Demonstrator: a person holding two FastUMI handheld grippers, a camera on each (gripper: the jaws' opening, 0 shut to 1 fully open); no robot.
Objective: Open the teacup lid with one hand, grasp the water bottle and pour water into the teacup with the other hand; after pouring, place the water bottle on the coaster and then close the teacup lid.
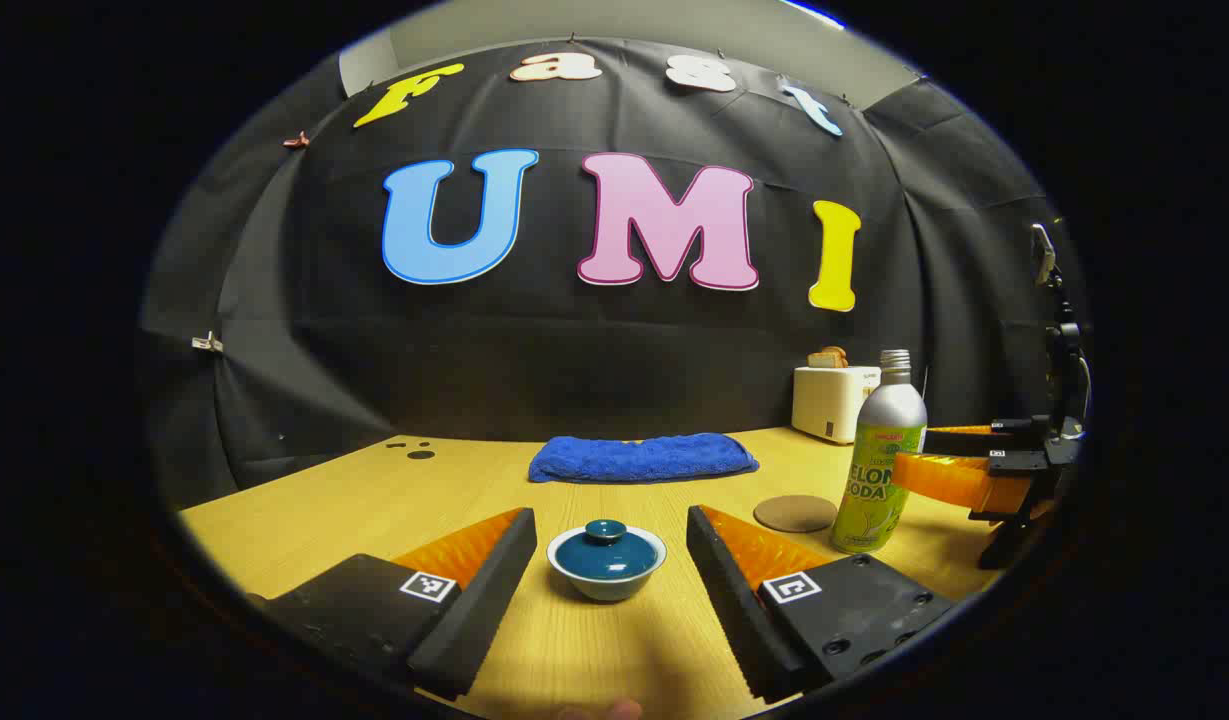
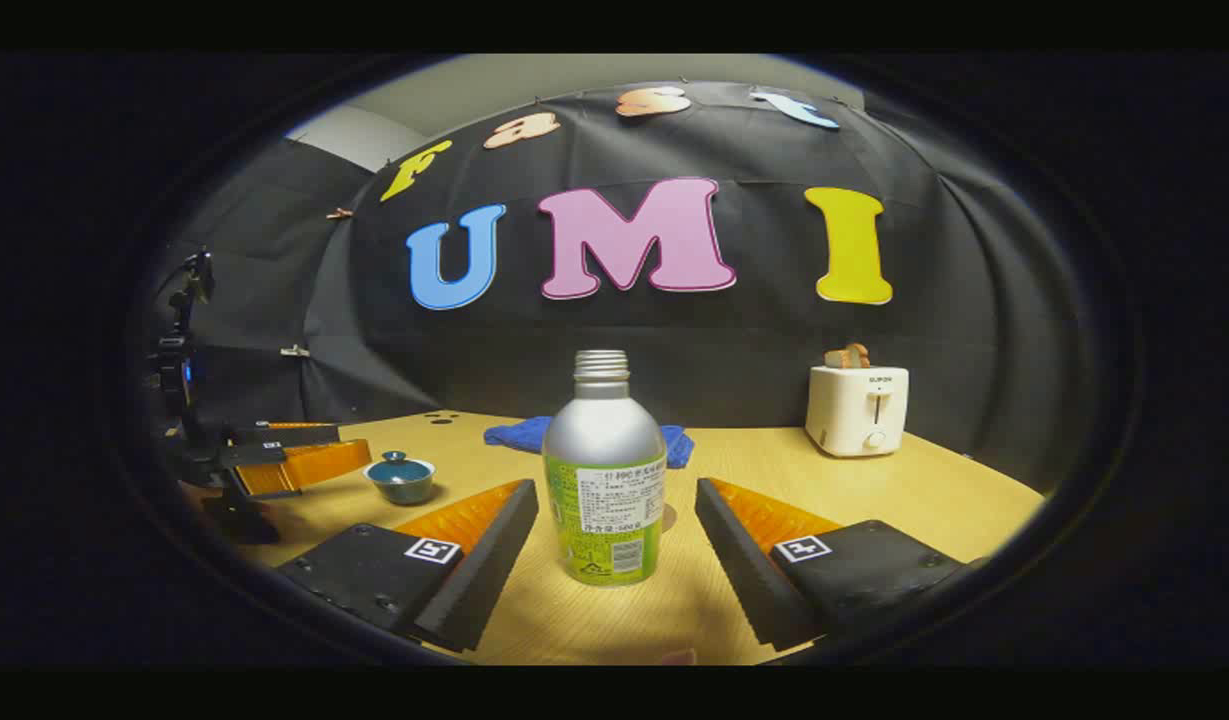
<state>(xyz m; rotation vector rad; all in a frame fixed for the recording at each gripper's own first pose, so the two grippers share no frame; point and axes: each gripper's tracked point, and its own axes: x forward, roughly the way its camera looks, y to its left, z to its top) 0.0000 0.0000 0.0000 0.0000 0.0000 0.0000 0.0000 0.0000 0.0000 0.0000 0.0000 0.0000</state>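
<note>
A small white teacup (image 1: pixel 606 575) with a dark teal lid (image 1: pixel 606 552) on it stands on the wooden table, just ahead of my left gripper (image 1: pixel 610 518). That gripper is open, one finger on each side of the cup, not touching it. The silver and green water bottle (image 2: pixel 604 480) stands upright between the fingers of my right gripper (image 2: pixel 614 490), which is open with a gap on both sides. In the left gripper view the bottle (image 1: pixel 879 460) is at the right, the round brown coaster (image 1: pixel 795 513) lies just left of it, and the right gripper (image 1: pixel 959 455) reaches in from the right. The teacup (image 2: pixel 400 478) and left gripper (image 2: pixel 304 450) appear at the left of the right gripper view.
A folded blue towel (image 1: pixel 642 458) lies at the back of the table (image 1: pixel 374 510). A white toaster (image 2: pixel 859 408) with bread in it stands at the back right. A black stand (image 2: pixel 179 380) rises at the table's left side.
</note>
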